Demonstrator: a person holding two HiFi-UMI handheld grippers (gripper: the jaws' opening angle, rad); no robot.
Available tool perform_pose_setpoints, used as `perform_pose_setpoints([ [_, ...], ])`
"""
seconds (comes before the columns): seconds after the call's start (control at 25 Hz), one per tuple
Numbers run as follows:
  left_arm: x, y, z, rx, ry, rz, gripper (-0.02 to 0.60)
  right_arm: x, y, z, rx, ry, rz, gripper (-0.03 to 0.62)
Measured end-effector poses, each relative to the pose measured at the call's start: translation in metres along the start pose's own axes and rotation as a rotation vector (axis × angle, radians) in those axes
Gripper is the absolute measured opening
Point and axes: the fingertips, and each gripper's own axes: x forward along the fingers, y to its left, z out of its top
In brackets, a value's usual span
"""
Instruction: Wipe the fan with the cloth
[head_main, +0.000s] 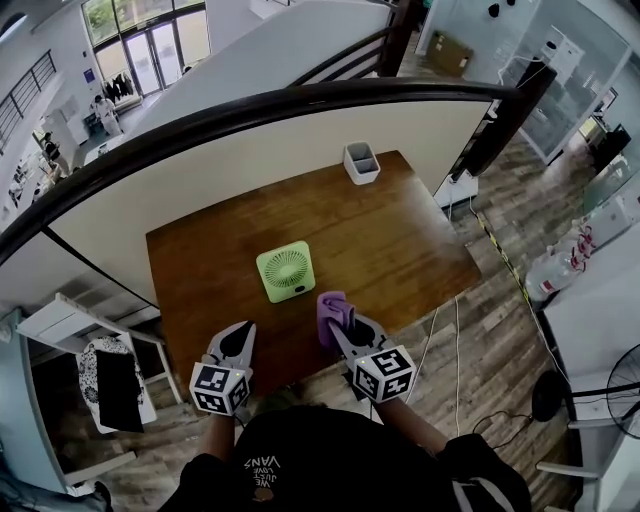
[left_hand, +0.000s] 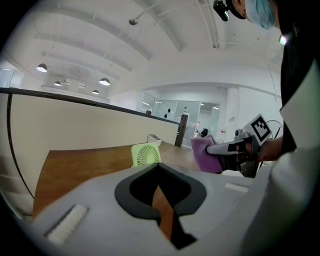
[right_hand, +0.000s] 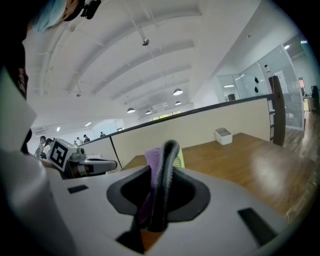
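A small light-green fan (head_main: 285, 271) stands upright on the wooden table (head_main: 400, 250), facing the near edge. My right gripper (head_main: 340, 318) is just right of and nearer than the fan, shut on a purple cloth (head_main: 333, 308) bunched at its tips. In the right gripper view the cloth (right_hand: 151, 167) is pinched between the jaws and hides most of the fan (right_hand: 179, 159). My left gripper (head_main: 244, 333) hovers over the table's near edge, left of the fan, shut and empty. The left gripper view shows the fan (left_hand: 146, 154), with the cloth (left_hand: 204, 153) to its right.
A white open container (head_main: 361, 163) sits at the table's far right edge, against a cream partition wall (head_main: 300, 150) with a dark rail. A white chair (head_main: 90, 350) stands on the floor to the left. Cables (head_main: 450, 340) trail on the floor to the right.
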Motion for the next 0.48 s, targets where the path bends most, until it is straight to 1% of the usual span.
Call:
perform_pose_setpoints([
  [0.16,0.020,0.017,-0.001,0.021,0.017,-0.022,0.012,0.021,-0.002,0.000,-0.020,0.025,0.000,0.092],
  [0.32,0.037,0.032,-0.004,0.004,0.043,-0.033,0.012,0.040,-0.005,0.003,-0.042,0.043,0.000,0.092],
  [0.48,0.056,0.039,-0.012,-0.017,0.065,-0.071,0.025,0.058,-0.008,0.008,-0.079,0.052,-0.002,0.092],
])
